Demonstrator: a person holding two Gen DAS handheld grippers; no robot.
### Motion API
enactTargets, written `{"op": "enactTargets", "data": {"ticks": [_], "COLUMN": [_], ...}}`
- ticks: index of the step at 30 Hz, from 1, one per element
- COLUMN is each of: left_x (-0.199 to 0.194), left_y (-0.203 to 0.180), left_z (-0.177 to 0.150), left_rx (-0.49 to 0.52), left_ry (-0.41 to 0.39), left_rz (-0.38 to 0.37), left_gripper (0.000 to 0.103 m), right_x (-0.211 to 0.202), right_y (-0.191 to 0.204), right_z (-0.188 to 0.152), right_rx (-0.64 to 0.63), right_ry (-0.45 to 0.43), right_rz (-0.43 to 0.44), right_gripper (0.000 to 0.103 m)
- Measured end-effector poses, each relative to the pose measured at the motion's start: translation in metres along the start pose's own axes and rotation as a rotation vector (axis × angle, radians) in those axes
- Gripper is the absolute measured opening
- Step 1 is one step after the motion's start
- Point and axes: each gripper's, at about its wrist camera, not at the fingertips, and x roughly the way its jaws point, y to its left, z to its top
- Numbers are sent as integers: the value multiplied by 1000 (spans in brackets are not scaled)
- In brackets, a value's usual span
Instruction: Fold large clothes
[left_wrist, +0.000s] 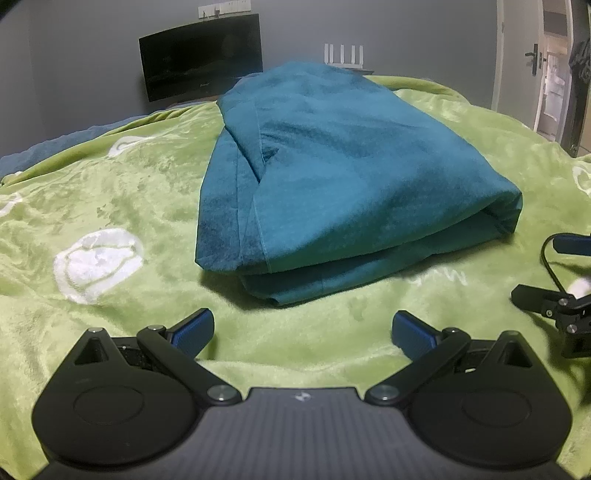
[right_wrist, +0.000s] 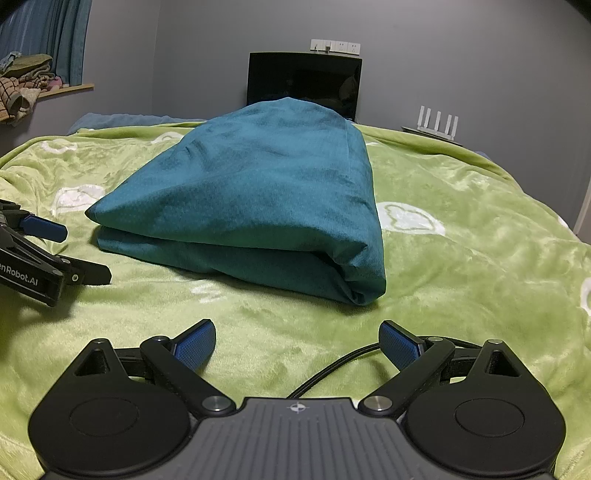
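green blanket under folded teal cloth, grey wall behind

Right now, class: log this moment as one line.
stage: fold looks done | teal garment: folded bundle on green blanket | left gripper: open, empty | right gripper: open, empty

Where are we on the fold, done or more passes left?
Mostly done, it seems: the teal garment lies in a stacked, layered bundle on the green blanket. Nothing in hand: left gripper and right gripper sit short of it, jaws open and empty. Left, at most: squaring the uneven near-left edges.
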Motion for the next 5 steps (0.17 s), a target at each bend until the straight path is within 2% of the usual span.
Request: {"op": "enactTargets", "data": {"ticks": [5], "left_x": [1], "left_y": [0], "left_z": [0], "left_rx": [1], "left_ry": [15], "left_rz": [8], "left_gripper": [103], "right_x": [0], "right_y": [0], "right_z": [0], "right_rx": [0], "right_ry": [0], "right_rz": [0], "right_gripper": [97]}}
